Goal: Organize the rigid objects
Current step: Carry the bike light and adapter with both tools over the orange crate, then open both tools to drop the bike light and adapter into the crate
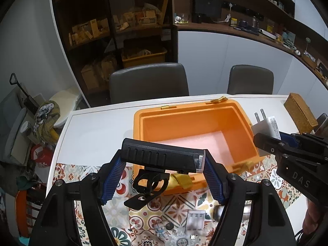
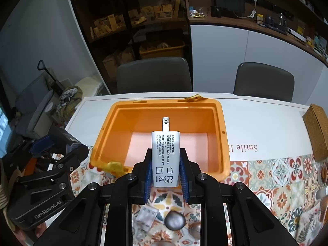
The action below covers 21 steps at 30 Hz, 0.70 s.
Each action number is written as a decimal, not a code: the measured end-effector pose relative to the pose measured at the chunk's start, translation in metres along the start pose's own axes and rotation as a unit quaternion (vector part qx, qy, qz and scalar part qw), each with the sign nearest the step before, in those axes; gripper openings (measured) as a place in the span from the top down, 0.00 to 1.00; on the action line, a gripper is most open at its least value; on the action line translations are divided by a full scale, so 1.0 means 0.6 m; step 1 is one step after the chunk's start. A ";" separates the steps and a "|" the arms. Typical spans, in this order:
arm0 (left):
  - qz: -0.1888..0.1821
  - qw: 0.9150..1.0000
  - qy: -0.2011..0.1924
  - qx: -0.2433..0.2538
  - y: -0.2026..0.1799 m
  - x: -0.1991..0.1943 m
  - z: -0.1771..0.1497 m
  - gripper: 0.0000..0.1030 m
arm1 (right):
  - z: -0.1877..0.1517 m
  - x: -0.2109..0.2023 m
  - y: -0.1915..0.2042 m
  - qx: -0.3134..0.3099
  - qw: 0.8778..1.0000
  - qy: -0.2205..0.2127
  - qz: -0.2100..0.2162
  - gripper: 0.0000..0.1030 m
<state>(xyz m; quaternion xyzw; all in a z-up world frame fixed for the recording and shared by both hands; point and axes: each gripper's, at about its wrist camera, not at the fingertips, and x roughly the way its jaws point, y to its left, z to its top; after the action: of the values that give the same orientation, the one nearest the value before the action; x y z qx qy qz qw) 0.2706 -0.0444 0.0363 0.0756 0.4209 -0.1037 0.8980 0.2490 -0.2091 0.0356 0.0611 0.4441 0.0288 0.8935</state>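
An open orange box (image 1: pixel 139 123) (image 2: pixel 222 127) with a pale pink floor stands on the white table. My left gripper (image 1: pixel 164 157) is shut on a black ribbed bar-shaped device (image 1: pixel 160 155), crosswise between the blue pads, with a black bracket (image 1: pixel 150 182) hanging under it. It hovers above the box's near rim. My right gripper (image 2: pixel 166 151) is shut on a white AC/DC adapter (image 2: pixel 165 155), prongs pointing away over the box's near side. In the left wrist view the right gripper (image 1: pixel 274 137) and the adapter (image 1: pixel 266 126) sit at the box's right edge. The left gripper (image 2: pixel 53 141) shows at the left of the right wrist view.
A patterned mat (image 1: pixel 180 207) (image 2: pixel 276 176) covers the table's near part, with a clear plastic case (image 1: pixel 194 219), a small figurine (image 1: pixel 161 230) and a round metal object (image 2: pixel 174 220) on it. A woven brown box (image 2: pixel 316 131) lies at the right. Two grey chairs (image 1: pixel 148 82) stand behind the table.
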 end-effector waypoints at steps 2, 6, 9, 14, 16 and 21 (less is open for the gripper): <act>0.000 1.000 0.006 -0.001 0.002 0.011 0.010 0.29 | 0.010 0.012 -0.002 0.002 1.000 0.009 0.000 0.77; 0.008 1.000 0.020 0.005 0.002 0.036 0.026 0.29 | 0.025 0.040 -0.007 0.004 0.999 0.032 -0.004 0.77; 0.010 0.999 0.034 0.006 0.003 0.059 0.036 0.29 | 0.040 0.063 -0.006 0.001 0.999 0.051 -0.005 0.77; 0.019 0.998 0.056 0.014 0.001 0.098 0.049 0.29 | 0.054 0.103 -0.009 0.001 0.997 0.078 -0.017 0.77; 0.024 0.997 0.064 0.019 -0.003 0.113 0.050 0.29 | 0.056 0.118 -0.011 0.000 0.996 0.088 -0.020 0.77; 0.024 0.996 0.087 0.025 -0.010 0.149 0.046 0.29 | 0.048 0.155 -0.014 -0.002 0.994 0.109 -0.030 0.77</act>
<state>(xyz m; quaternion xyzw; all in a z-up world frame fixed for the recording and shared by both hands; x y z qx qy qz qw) 0.3455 -0.0672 -0.0156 0.1166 0.4928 -0.0855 0.8581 0.3282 -0.2098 -0.0216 0.0422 0.5401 0.0092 0.8405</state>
